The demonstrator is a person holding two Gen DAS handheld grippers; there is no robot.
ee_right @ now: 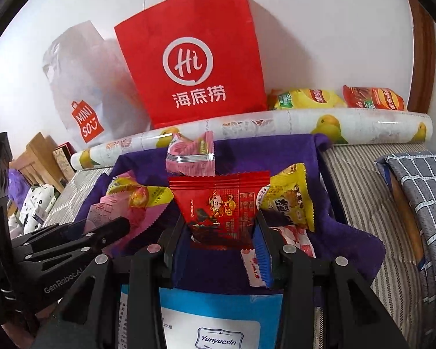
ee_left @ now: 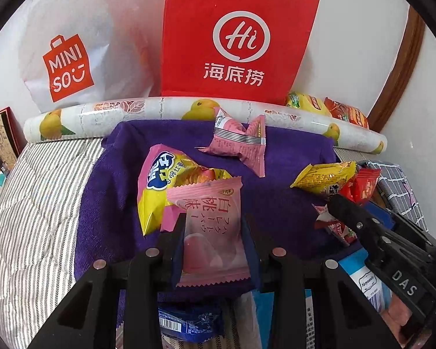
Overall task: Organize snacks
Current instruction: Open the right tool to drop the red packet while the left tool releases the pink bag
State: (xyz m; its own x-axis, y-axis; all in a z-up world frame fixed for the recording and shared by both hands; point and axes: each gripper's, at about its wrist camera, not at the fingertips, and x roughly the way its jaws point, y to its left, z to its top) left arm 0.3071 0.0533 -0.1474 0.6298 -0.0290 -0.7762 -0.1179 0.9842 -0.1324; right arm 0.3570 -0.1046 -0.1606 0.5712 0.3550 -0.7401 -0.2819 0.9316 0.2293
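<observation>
My left gripper (ee_left: 213, 226) is shut on a pink peach snack packet (ee_left: 210, 221) and holds it above the purple cloth (ee_left: 110, 192). My right gripper (ee_right: 221, 226) is shut on a red snack packet (ee_right: 221, 200) over the same cloth (ee_right: 348, 241). On the cloth lie a pink-and-yellow chip bag (ee_left: 160, 180), a pink packet with a silver band (ee_left: 238, 142), a yellow packet (ee_left: 322, 177) and red packets (ee_left: 363, 186). The right gripper shows at the right of the left wrist view (ee_left: 372, 232); the left gripper shows at the left of the right wrist view (ee_right: 72, 241).
A red paper bag (ee_left: 235, 37) and a white MINISO bag (ee_left: 69, 58) stand against the back wall behind a lemon-print roll (ee_left: 160, 110). Yellow and red chip bags (ee_right: 340, 99) lie behind the roll. A checked cushion (ee_right: 421, 203) lies right. A blue-white pack (ee_right: 212, 320) sits below.
</observation>
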